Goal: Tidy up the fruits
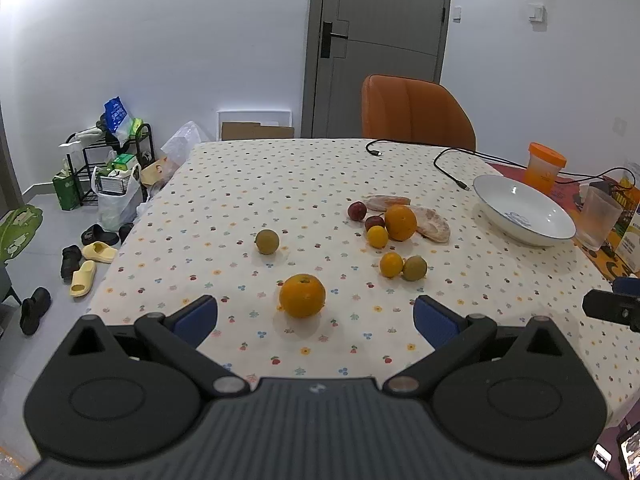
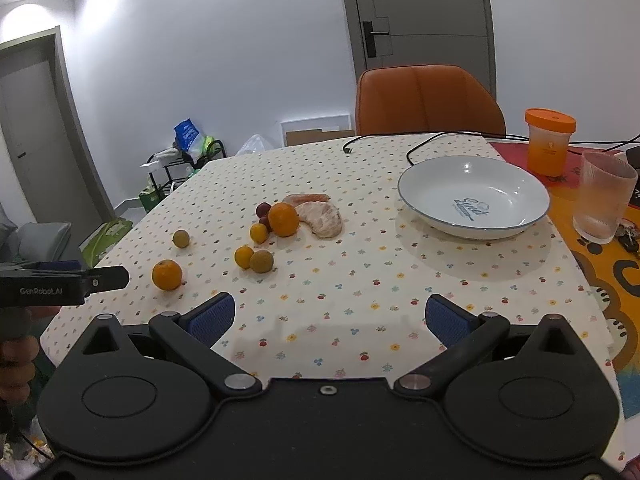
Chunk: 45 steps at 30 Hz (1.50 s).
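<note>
left gripper [image 1: 315,314] hanging wide open, an orange [image 1: 302,295] sitting between its fingers, untouched | right gripper [image 2: 330,318] gaping open over bare tablecloth [image 2: 340,320]; other fruits lying left of the empty white bowl [image 2: 474,196]

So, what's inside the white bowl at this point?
The white bowl holds no fruit: only blue lettering shows on its floor. In the left wrist view its near wall hides part of the inside, but the right wrist view shows it whole.

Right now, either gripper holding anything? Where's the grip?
Nothing held. Left gripper and right gripper are both open and empty; the nearest orange sits untouched on the table.
</note>
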{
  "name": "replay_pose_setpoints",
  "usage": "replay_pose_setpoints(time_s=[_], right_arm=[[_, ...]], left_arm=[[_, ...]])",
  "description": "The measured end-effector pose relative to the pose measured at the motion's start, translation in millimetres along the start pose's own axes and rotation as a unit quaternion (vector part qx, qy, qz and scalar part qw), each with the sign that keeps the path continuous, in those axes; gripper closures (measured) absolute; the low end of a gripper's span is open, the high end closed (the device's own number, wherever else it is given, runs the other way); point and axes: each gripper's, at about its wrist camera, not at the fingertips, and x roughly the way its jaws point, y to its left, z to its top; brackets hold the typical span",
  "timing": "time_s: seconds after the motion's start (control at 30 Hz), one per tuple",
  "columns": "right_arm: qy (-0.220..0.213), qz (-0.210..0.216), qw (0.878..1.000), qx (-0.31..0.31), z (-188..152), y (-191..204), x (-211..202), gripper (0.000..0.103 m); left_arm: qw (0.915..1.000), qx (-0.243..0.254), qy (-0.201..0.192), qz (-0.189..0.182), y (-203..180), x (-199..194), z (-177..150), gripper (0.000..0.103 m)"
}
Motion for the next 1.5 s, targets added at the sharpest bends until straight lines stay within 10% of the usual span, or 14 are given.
replay_pose_setpoints(time_s=[1.5], right_arm=[[0.008,-0.006,1.0,0.0,-1.3,0.7,2.0,0.0]], left_arm=[[1.0,-0.001,-0.002,-0.004,1.7,-2.3,-0.2,0.0]])
